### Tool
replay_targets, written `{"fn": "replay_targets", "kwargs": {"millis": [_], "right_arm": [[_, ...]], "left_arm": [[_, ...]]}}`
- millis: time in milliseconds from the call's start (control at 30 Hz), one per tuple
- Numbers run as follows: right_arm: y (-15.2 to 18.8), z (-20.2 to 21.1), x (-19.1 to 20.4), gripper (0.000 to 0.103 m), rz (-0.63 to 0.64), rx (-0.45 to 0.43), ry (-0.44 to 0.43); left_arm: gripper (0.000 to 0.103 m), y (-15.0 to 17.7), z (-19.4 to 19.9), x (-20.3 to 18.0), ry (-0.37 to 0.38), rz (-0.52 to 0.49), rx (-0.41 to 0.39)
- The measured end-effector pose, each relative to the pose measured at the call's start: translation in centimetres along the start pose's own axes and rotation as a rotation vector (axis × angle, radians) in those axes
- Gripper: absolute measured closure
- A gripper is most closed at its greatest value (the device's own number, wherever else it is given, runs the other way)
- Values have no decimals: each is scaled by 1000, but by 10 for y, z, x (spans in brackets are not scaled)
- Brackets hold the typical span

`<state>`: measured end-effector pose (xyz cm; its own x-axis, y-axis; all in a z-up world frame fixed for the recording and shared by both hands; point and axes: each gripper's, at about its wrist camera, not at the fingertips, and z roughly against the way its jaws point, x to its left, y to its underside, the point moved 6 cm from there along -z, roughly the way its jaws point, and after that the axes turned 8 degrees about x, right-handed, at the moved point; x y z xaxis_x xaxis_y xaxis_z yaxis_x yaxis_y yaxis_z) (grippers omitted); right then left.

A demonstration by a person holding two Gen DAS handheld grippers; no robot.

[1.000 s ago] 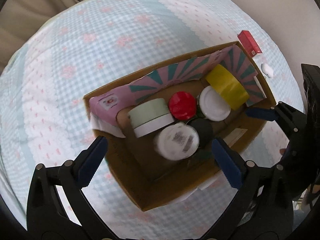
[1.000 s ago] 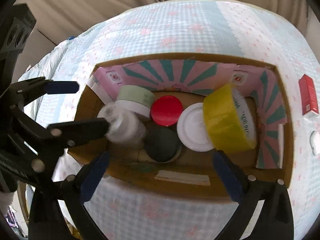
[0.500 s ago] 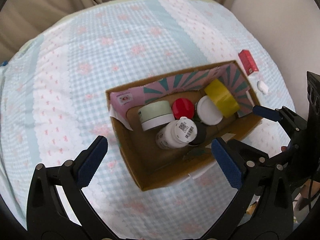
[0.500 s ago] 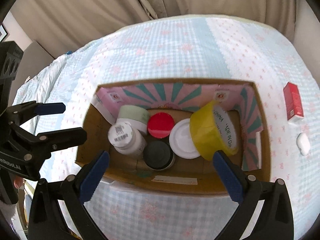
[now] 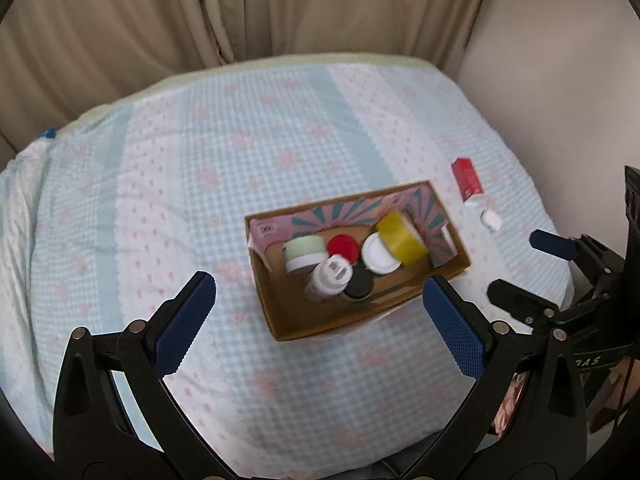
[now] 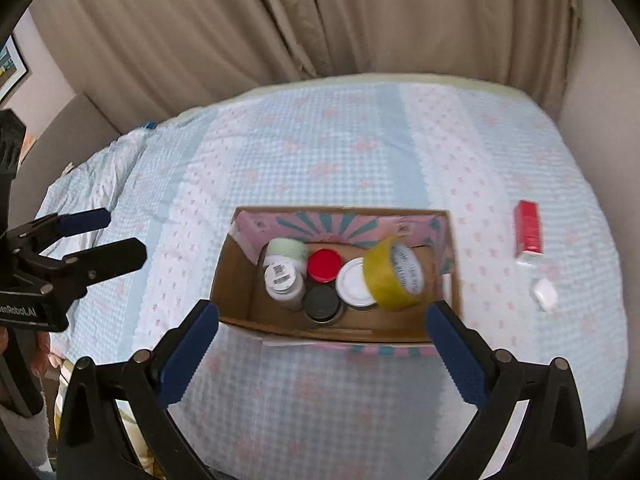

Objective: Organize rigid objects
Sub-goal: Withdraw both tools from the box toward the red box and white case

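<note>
Open cardboard box (image 6: 336, 320) at 12 o'clock held white barcode-capped bottle (image 6: 283, 280); we had withdrawn left gripper (image 5: 316, 320) and right gripper (image 6: 324, 344), jaws spread, empty; packing judged nearly complete

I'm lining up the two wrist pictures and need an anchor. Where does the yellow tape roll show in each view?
Left wrist view: the yellow tape roll lies right of centre, at the right end of the cardboard box, leaning by the white lid.
Right wrist view: the roll sits just right of centre, again at the box's right end.
Shared landmark: the red lid, in the box's middle.
</note>
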<state>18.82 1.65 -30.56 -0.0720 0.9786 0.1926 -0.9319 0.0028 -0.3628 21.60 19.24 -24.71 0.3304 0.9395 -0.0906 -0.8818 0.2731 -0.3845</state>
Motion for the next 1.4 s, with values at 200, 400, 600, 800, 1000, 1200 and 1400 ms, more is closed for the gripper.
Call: {"fn": "replay_targets", "kwargs": {"millis": [200, 400, 600, 800, 1000, 1200, 1400], "right_arm": [[1, 49, -31, 0, -21, -31, 43], [-2, 87, -90, 0, -35, -47, 117], [0, 107, -165, 0, -25, -56, 111], [0, 112, -238, 0, 31, -40, 93], [-2, 91, -284, 0, 73, 11, 97], [9, 48, -310, 0, 83, 91, 84], [13, 13, -328, 0, 68, 129, 133]], "left_arm": [[0, -14, 27, -38, -56, -68, -95], [0, -33, 17, -94, -70, -120, -86], [0, -51, -6, -162, -94, -74, -60], [0, -73, -40, -237, -113, -30, -23], [0, -84, -82, -286, -108, -32, 52], [0, -106, -127, -308, -59, -27, 123], [0, -138, -173, -326, -10, -56, 188]]}}
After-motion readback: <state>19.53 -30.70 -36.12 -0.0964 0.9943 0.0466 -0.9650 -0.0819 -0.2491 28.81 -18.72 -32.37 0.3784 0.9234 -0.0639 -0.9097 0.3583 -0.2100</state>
